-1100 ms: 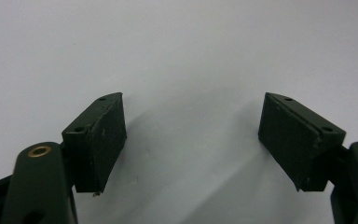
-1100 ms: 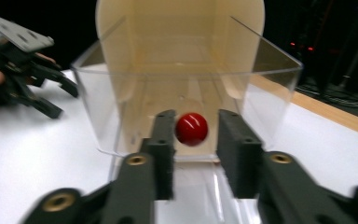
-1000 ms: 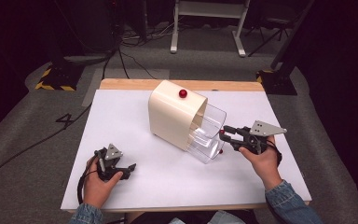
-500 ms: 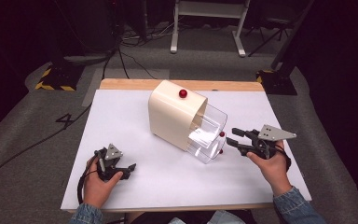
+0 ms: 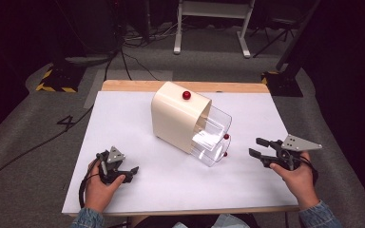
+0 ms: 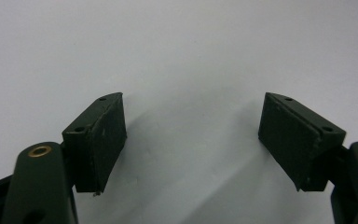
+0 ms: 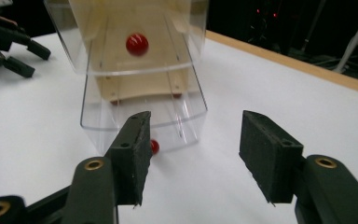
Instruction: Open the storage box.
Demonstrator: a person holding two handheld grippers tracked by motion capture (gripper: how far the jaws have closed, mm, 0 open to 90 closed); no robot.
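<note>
2 red knobs (image 7: 137, 44) face the right gripper (image 7: 193, 154).

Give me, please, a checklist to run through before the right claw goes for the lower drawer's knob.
1. Right claw empty, its jaws just been opening, nothing between them: ok.
2. Right claw apart from lower drawer: ok.
3. Red knob centred between the jaws: not ok, it sits beside one jaw.
4. Left claw open, apart from cabinet: ok.
5. Drawer contents: cannot tell.

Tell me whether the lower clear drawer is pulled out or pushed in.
Pulled out: the lower clear drawer juts from the cream cabinet, farther than the upper drawer.
</note>
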